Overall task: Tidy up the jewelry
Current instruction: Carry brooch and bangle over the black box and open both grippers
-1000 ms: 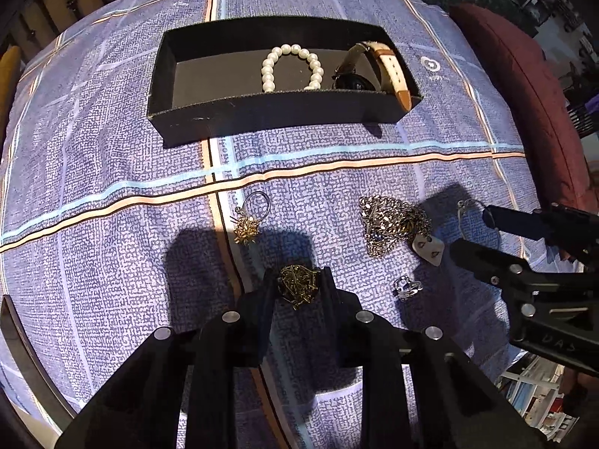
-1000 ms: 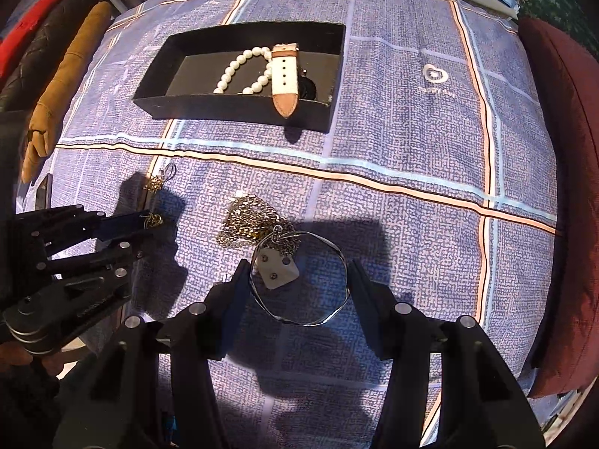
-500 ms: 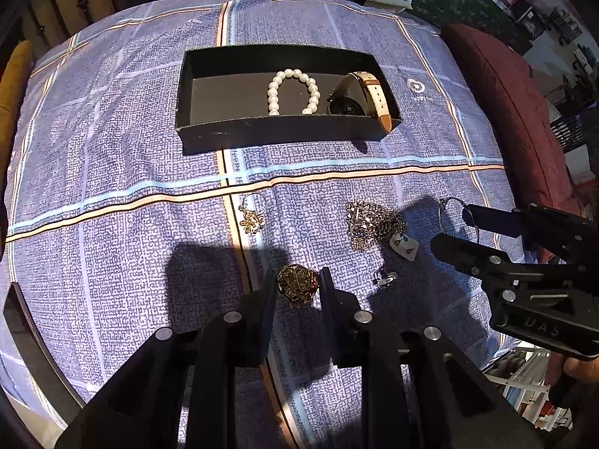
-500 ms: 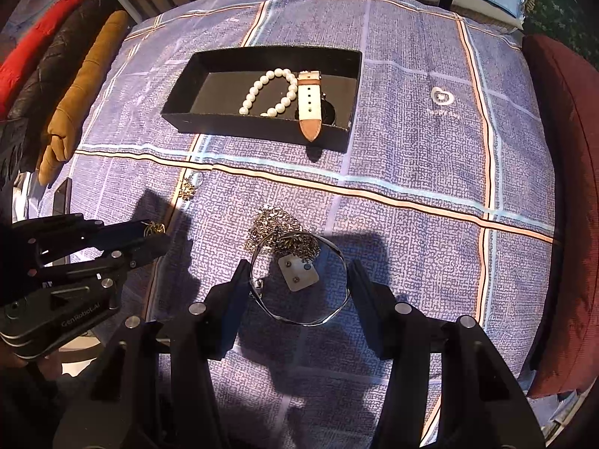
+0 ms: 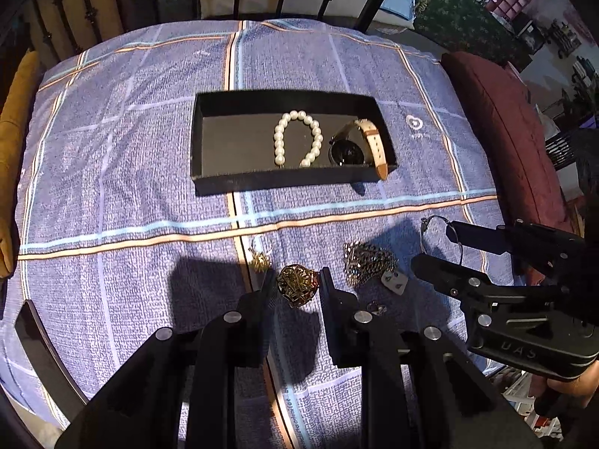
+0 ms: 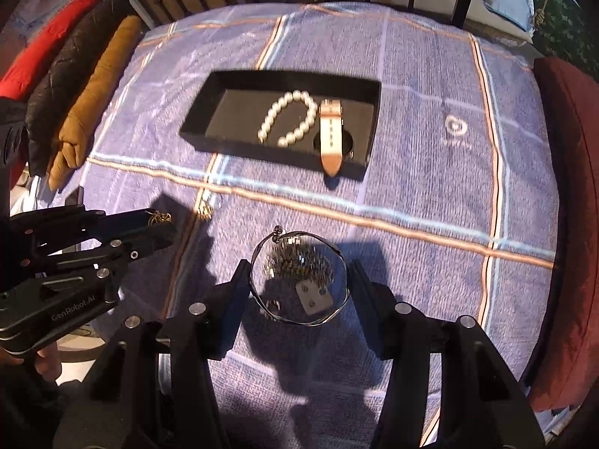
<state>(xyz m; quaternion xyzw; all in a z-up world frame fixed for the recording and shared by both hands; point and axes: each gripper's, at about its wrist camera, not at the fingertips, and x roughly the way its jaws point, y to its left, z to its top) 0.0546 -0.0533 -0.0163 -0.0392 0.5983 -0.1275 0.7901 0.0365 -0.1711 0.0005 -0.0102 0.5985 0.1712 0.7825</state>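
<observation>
Lifting is what has just happened: both tools now hang higher over the bed than a second ago, so the black box looks smaller and farther off, and each tool took a piece up with it. The left tool is nearly together, clamped on a gold clump that sat low on the cloth a second ago and now hangs above its own shadow. The right tool is about half apart, with a thin silver bangle stretched across from one finger to the other; it is clamped on the bangle, which was held the same way a second ago. Both pieces are picked up, I think, and the next step is to carry them to the box. The box sits on the middle of the bed, toward the far edge. Inside it already lie a pearl bracelet and a watch, whose pale strap hangs over the near wall at the right corner. Still on the cloth near the front edge are a silver chain with a small white tag, a gold earring by the orange stripe, and a tiny ring. Those pieces wait for later trips.
</observation>
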